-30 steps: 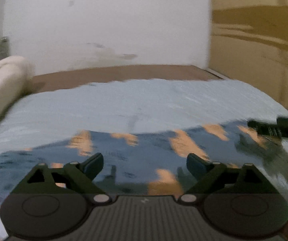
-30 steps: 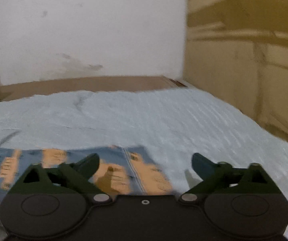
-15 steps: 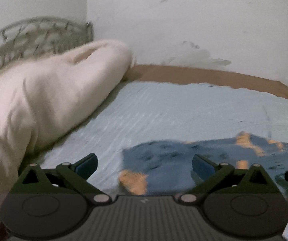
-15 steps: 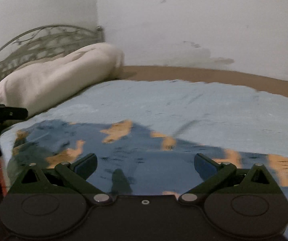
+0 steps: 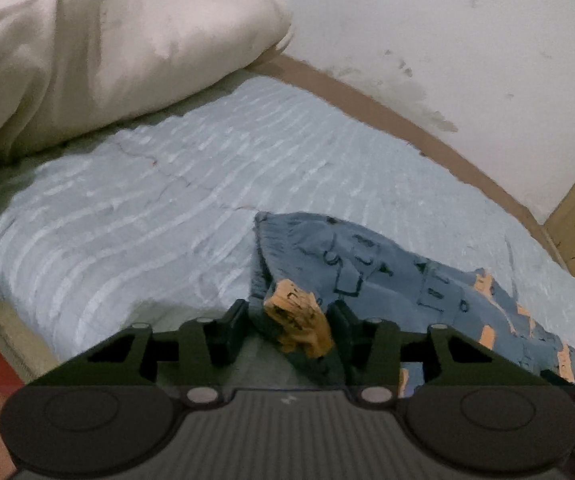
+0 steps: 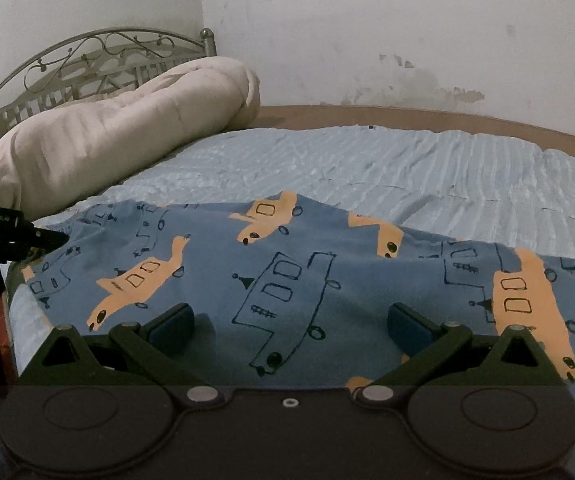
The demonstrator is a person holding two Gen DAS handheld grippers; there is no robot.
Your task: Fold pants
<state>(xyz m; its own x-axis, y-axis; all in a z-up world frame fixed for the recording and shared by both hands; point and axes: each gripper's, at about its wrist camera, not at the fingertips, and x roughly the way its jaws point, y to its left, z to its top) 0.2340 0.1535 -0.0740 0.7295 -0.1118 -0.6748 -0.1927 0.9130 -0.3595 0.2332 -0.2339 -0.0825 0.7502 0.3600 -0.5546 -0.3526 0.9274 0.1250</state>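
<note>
— While the pants (image 6: 295, 280) lie spread along the near edge of the bed (image 6: 407, 168), how much of them shows?
— Not all: their right end runs out of the right wrist view, and the left gripper (image 5: 289, 318) covers the corner it holds.
— Its fingers?
— Narrowed on a bunched orange-and-blue fold; whether both touch it is hard to tell. Half a second ago they were wide apart above flat cloth.
— And the right gripper (image 6: 290, 324)?
— Fingers still spread, hovering over the pants. The pillow (image 5: 99, 48) now fills the left view.
</note>
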